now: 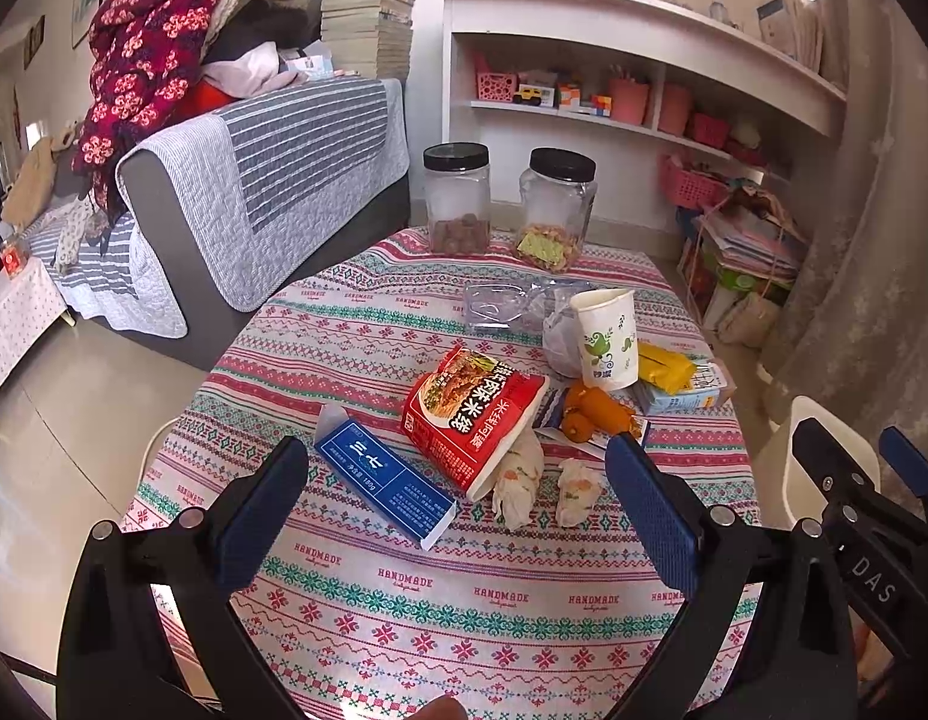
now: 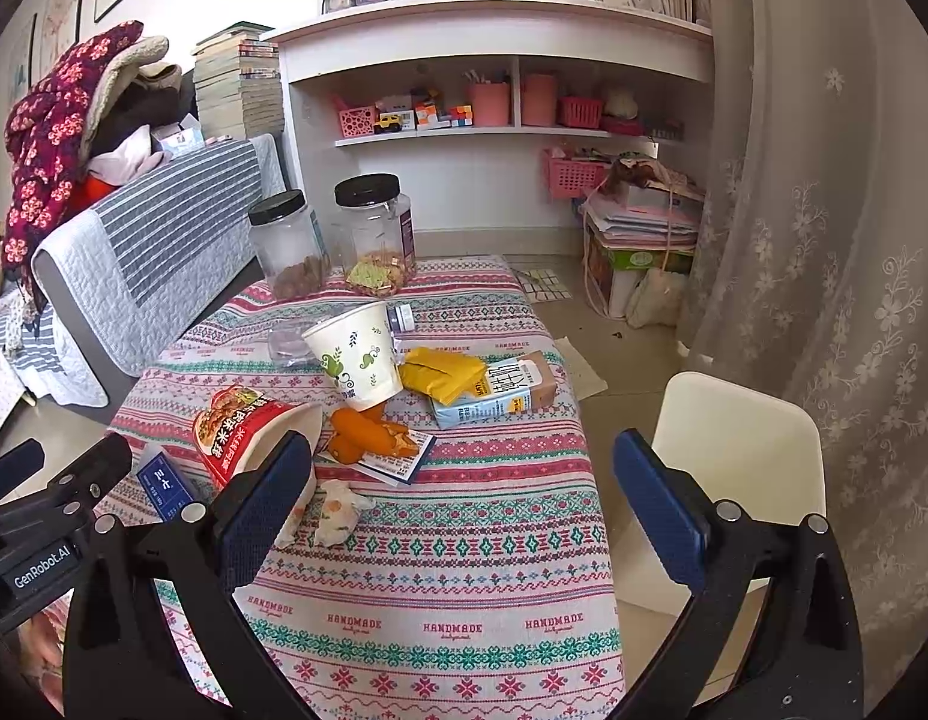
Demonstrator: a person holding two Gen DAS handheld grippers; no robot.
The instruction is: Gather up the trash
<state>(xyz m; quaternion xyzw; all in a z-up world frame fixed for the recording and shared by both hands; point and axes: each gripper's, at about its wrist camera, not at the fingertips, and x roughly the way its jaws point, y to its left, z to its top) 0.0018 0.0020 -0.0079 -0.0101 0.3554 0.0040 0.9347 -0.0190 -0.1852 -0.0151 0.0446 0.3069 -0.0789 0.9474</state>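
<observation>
Trash lies on the patterned tablecloth (image 1: pixel 464 600): a red noodle cup (image 1: pixel 473 417) on its side, a blue box (image 1: pixel 383 477), two crumpled tissues (image 1: pixel 518 480), orange peel (image 1: pixel 596 411), a paper cup (image 1: pixel 608 339), a yellow wrapper (image 1: pixel 662 367), a milk carton (image 1: pixel 686 390) and clear plastic packaging (image 1: pixel 500 307). My left gripper (image 1: pixel 458 498) is open and empty, above the blue box and tissues. My right gripper (image 2: pixel 458 492) is open and empty over the table's near right part, by the tissues (image 2: pixel 338 510), noodle cup (image 2: pixel 248 429), peel (image 2: pixel 368 435), paper cup (image 2: pixel 359 360) and carton (image 2: pixel 494 393).
Two black-lidded jars (image 1: pixel 458 198) (image 1: pixel 554 207) stand at the table's far edge. A cream bin (image 2: pixel 734 456) stands right of the table. A sofa (image 1: pixel 254 180) with a striped cover is on the left. A white shelf (image 2: pixel 494 90) and a curtain (image 2: pixel 824 240) are behind.
</observation>
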